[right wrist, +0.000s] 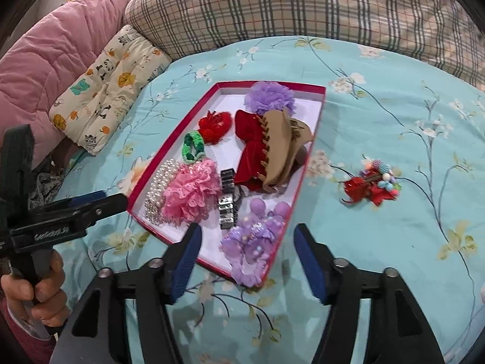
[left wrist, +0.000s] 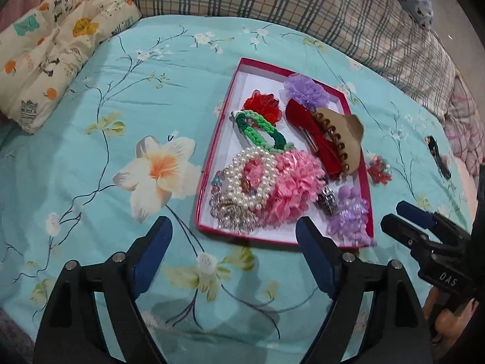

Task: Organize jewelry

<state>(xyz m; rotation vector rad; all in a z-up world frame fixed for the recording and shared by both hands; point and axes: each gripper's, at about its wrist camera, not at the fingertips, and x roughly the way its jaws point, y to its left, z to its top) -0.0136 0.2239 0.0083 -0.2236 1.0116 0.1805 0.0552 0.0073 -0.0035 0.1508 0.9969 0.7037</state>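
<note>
The bed (left wrist: 91, 182), covered with a turquoise flowered sheet, carries everything. On it lies the red-rimmed box (right wrist: 169, 135), and most of the jewelry is already inside. Only 1 small red beaded cluster (right wrist: 371, 186) lies outside on the sheet, near the right side of the box and apart from it; farther toward the right edge of the bed, the left wrist view also shows a small dark clip (left wrist: 436, 151).

The right gripper (right wrist: 247, 261) hovers over the near right corner of the box, its fingers spread wide and holding nothing. The left gripper (left wrist: 233, 257) waits just before the near edge of the box, also spread and empty.

The step in hand, I judge, is to fetch the red cluster with the right gripper. It is better to come from above, close on its thick middle and not on the loose beads, then lift it well over the rim.

The box is crowded: the beige claw clip (right wrist: 280, 148) over the red bow (right wrist: 247, 157), the pink scrunchie (right wrist: 189, 189), the pearl bracelets (left wrist: 251, 179), the purple pieces (right wrist: 254, 242). Free white floor remains mostly at the far corner. The claw clip overhangs the right rim and may be knocked.
</note>
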